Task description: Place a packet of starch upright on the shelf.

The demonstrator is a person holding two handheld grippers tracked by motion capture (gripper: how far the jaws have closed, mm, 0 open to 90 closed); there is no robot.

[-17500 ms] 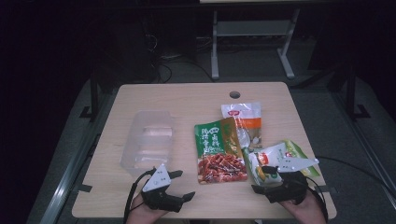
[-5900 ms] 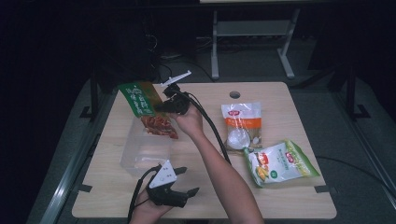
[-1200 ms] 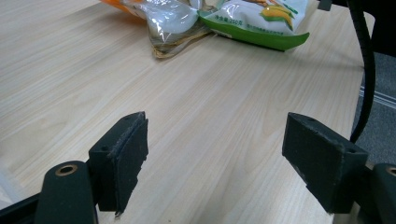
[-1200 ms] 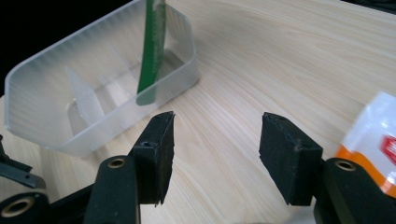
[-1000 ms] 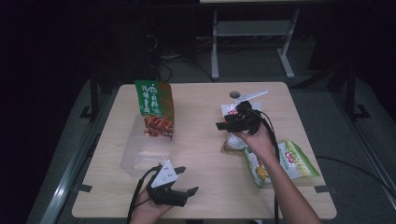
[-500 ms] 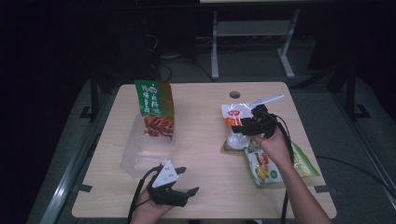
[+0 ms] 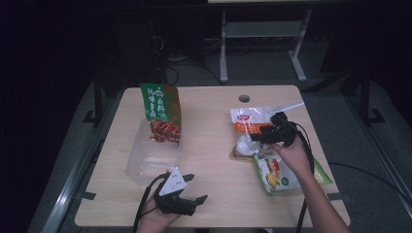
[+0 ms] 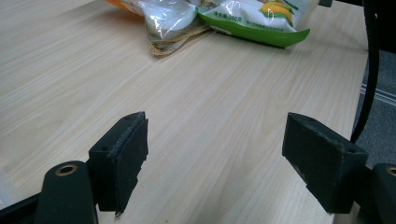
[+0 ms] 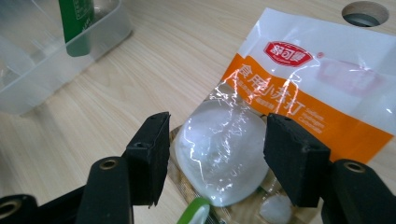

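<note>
Orange-and-white pouch (image 9: 299, 93) lies near the table's (image 7: 209, 145) right edge, straddled by the spread right gripper (image 9: 212, 154); left gripper (image 8: 212, 158) gapes empty.

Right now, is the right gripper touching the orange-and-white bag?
Cannot tell. In the right gripper view its jaws straddle the orange-and-white bag, but neither contact nor a gap shows plainly.

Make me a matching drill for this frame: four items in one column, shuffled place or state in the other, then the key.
Items
1. green and red snack bag
2. white and orange pouch
3. left gripper
4. green corn bag

Places or states
A. between the right gripper's open jaws
B. standing in the clear plastic bin
C. open, near the table's front edge
D. lying under the person's right forearm

Pairs: 1-B, 2-A, 3-C, 4-D
</note>
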